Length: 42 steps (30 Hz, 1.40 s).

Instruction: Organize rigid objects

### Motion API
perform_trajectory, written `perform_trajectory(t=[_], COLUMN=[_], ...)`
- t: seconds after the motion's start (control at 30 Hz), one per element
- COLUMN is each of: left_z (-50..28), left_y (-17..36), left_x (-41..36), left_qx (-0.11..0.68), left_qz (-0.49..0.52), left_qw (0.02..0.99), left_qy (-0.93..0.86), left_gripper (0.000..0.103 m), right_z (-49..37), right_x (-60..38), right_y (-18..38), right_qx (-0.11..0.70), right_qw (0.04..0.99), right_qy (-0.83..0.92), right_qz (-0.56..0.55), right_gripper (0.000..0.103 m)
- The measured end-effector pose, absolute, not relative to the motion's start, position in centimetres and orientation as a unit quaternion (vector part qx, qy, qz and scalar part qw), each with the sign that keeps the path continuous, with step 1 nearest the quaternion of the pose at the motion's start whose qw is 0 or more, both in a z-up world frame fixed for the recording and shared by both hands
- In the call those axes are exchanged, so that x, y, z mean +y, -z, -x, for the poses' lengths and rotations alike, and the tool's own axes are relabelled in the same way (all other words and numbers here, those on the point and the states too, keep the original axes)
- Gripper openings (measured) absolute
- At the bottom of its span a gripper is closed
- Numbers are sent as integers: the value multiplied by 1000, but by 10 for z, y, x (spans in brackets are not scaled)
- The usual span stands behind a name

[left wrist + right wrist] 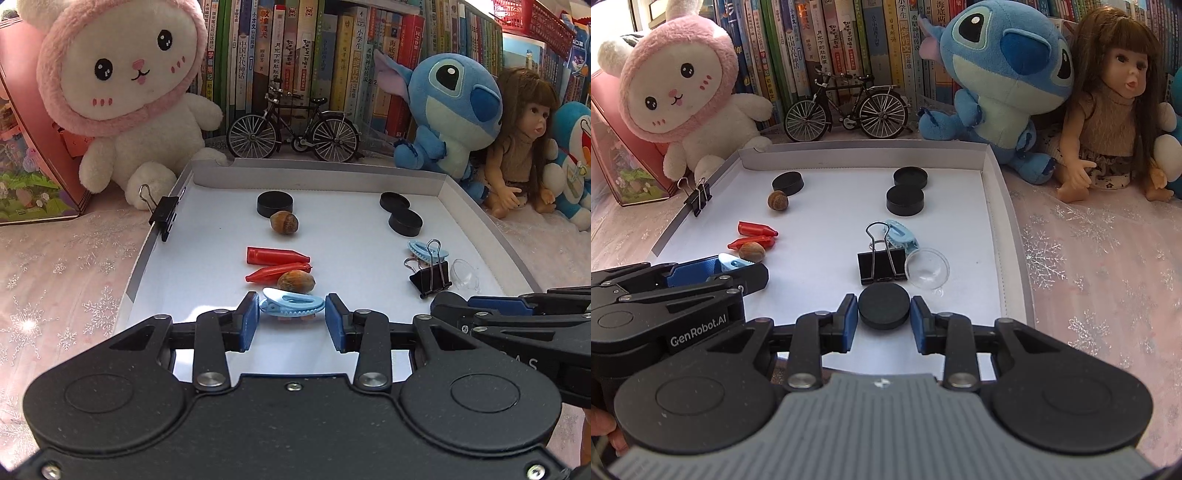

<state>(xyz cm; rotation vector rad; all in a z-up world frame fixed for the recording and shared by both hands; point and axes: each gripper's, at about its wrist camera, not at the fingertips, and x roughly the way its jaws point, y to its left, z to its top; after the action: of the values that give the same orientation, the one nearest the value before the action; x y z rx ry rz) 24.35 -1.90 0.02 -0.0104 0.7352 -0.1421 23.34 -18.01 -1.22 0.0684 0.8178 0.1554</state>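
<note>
A white tray holds small rigid objects. My left gripper is open, its blue pads on either side of a light blue hair clip with small gaps. My right gripper is open around a black disc at the tray's near edge, pads close to its sides. In the left wrist view, two red pointed caps, two acorns and three more black discs lie farther in. A second blue clip, a black binder clip and a clear dome lie ahead of the right gripper.
A binder clip grips the tray's left wall. Behind the tray stand a model bicycle, a pink-hooded plush, a blue plush, a doll and a row of books. A snowflake cloth covers the table.
</note>
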Motion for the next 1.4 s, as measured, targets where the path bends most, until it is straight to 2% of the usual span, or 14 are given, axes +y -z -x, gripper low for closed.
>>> perform_trajectory(t=[0.2, 0.3, 0.33, 0.37, 0.57, 0.67, 0.77, 0.87, 1.0, 1.13, 1.4], left_z=[-242, -241, -240, -239, -227, -217, -205, -189, -166, -146, -129], left_y=[0, -1, -2, -3, -11, -17, -24, -29, -31, -29, -10], left_x=[-21, -19, -18, -17, -12, -8, -4, -1, 4, 9, 9], left_qx=[356, 357, 357, 357, 343, 334, 320, 306, 299, 294, 303], left_qz=[1, 7, 10, 13, 8, 8, 8, 1, 0, -1, -8], left_qw=[932, 932, 932, 932, 937, 940, 946, 951, 952, 954, 952], left_qy=[67, 65, 64, 64, 63, 62, 54, 54, 57, 58, 48], left_gripper=[38, 44, 47, 52, 71, 78, 83, 84, 85, 86, 87], right_z=[-229, -227, -225, -224, -213, -205, -191, -176, -151, -127, -112], right_x=[-179, -179, -181, -182, -187, -190, -194, -198, -203, -203, -200], right_y=[13, 13, 12, 11, 3, -2, -8, -13, -16, -12, 8], right_qx=[385, 380, 378, 375, 350, 332, 307, 284, 256, 234, 242], right_qw=[920, 921, 922, 923, 932, 939, 948, 955, 964, 970, 969], right_qy=[-73, -76, -78, -79, -82, -79, -73, -71, -66, -64, -50], right_qz=[-29, -33, -39, -45, -48, -47, -47, -48, -43, -29, -13], right_gripper=[36, 40, 45, 54, 59, 66, 79, 86, 90, 102, 103])
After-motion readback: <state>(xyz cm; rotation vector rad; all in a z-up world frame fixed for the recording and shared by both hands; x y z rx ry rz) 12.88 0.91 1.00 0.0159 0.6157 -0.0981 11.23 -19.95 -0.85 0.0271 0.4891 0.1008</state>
